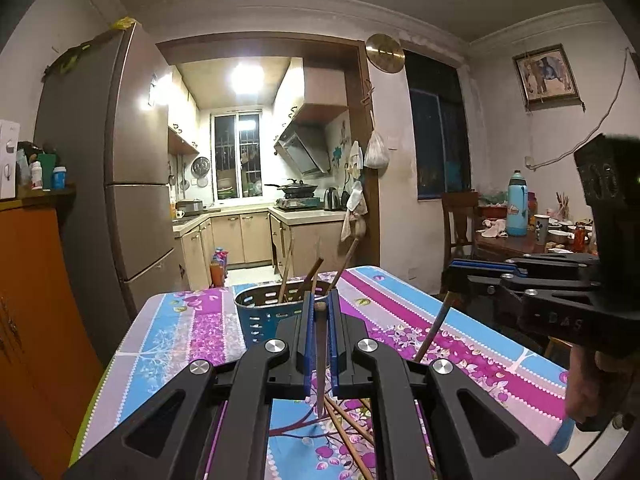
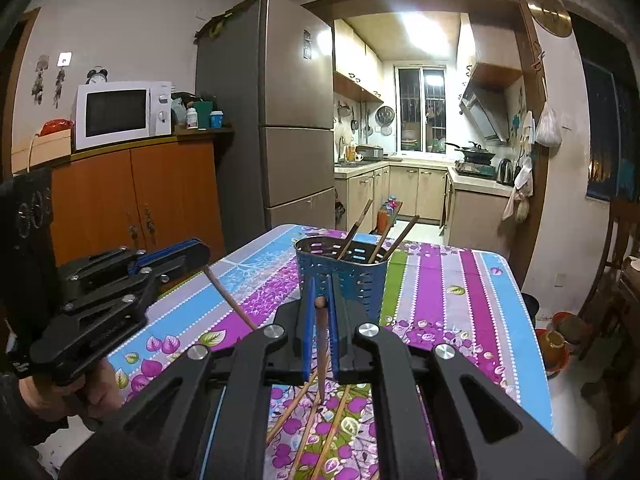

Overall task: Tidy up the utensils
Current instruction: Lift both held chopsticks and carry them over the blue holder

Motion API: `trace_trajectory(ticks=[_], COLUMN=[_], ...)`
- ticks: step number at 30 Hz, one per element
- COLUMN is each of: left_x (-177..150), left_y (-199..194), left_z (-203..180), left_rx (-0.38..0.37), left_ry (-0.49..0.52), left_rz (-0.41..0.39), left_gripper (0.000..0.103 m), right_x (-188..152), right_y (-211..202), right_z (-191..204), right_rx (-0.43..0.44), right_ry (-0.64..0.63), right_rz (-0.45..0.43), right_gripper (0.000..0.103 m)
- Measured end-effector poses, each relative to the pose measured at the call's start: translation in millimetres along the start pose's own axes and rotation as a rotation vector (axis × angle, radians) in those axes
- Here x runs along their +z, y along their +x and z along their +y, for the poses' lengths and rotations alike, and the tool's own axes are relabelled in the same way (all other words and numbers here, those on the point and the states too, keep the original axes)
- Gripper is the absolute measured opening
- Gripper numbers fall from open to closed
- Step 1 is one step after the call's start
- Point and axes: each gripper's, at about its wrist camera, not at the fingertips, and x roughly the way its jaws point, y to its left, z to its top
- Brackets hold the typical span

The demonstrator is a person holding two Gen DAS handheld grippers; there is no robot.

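Observation:
A blue perforated utensil holder (image 1: 260, 316) (image 2: 348, 276) stands on the floral tablecloth (image 1: 192, 332) (image 2: 460, 300) with a few chopsticks (image 1: 286, 276) (image 2: 354, 228) sticking out of it. My left gripper (image 1: 320, 300) (image 2: 202, 256) is shut on one brown chopstick (image 1: 321, 360) (image 2: 230, 300), which hangs down over the table. My right gripper (image 2: 322, 292) (image 1: 454, 274) is shut on another chopstick (image 2: 321, 344) (image 1: 434, 330). Both grippers hover side by side just short of the holder. Several loose chopsticks (image 1: 348, 428) (image 2: 308, 412) lie on the cloth beneath them.
A grey fridge (image 2: 296, 112) and an orange cabinet (image 2: 136, 200) with a microwave (image 2: 120, 114) stand beyond the table's left side. To the right are a wooden chair (image 1: 460, 220) and a cluttered dining table (image 1: 520, 236). The kitchen doorway lies straight behind.

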Motion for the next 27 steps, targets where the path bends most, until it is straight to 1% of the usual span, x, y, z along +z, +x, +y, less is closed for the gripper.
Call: trace_trajectory(ticks=[9,12,15,19,24,27], left_x=[27,35,41,51,64,70], left_y=[-3,-4,-6,-4,-1,0], left_z=[13,18,19,17,17,20], left_rx=[0.019,0.017,0.02,0.014,0.013,0.013], left_ry=[-0.005,-0.019,-0.013,-0.006,0.008,0.0], left_rz=[0.01,0.021,0.024,0.057,0.077,0.098], left_gripper=[0.008,0.008,0.008,0.008,0.008,0.008], right_x=[22,27,32,39,51,59], right_y=[-2,-2,0,2,3,5], right_z=[-1,-1,-3,-6,-9,-11], right_rx=[-0.008,-0.009,-0.005,-0.001,-0.008,-0.018], right_ry=[-0.009,-0.012,-0.006,0.006,0.011,0.008], right_rz=[-0.045,-0.053,-0.056,-0.068,-0.1,-0.112], right_gripper=[0.005,0.005,0.005,0.005,0.005,0.005])
